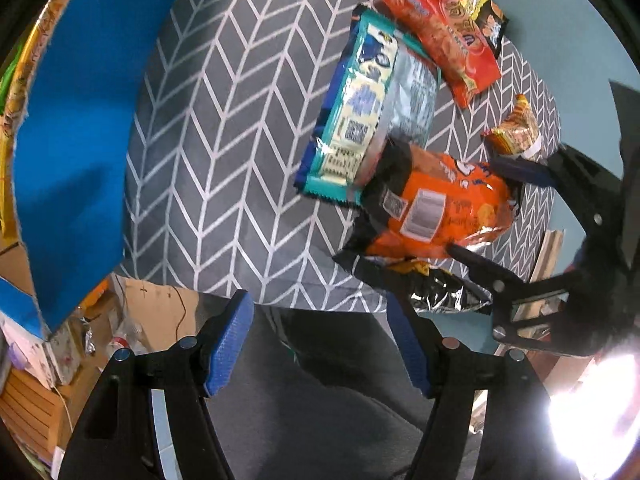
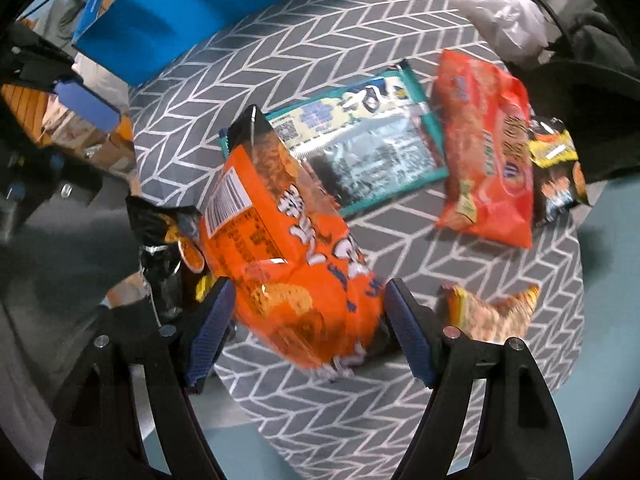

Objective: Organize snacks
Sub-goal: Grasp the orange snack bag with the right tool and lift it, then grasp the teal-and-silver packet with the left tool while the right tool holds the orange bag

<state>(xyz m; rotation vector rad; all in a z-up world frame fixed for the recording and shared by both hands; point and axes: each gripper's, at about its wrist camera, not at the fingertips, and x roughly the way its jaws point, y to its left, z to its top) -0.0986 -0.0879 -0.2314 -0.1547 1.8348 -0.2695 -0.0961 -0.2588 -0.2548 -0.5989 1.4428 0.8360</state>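
Chevron cloth (image 2: 280,420) underneath — right hand-held gripper (image 2: 310,332) spread around orange bag (image 2: 288,264), left hand-held gripper (image 1: 320,344) empty, agape.

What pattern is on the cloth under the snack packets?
The cloth is grey with a white herringbone line pattern; it shows best in the left wrist view.

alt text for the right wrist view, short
The right claw straddles an orange snack bag on a grey herringbone cloth, jaws open. Beyond lie a teal packet and a red bag, with a blue box behind.
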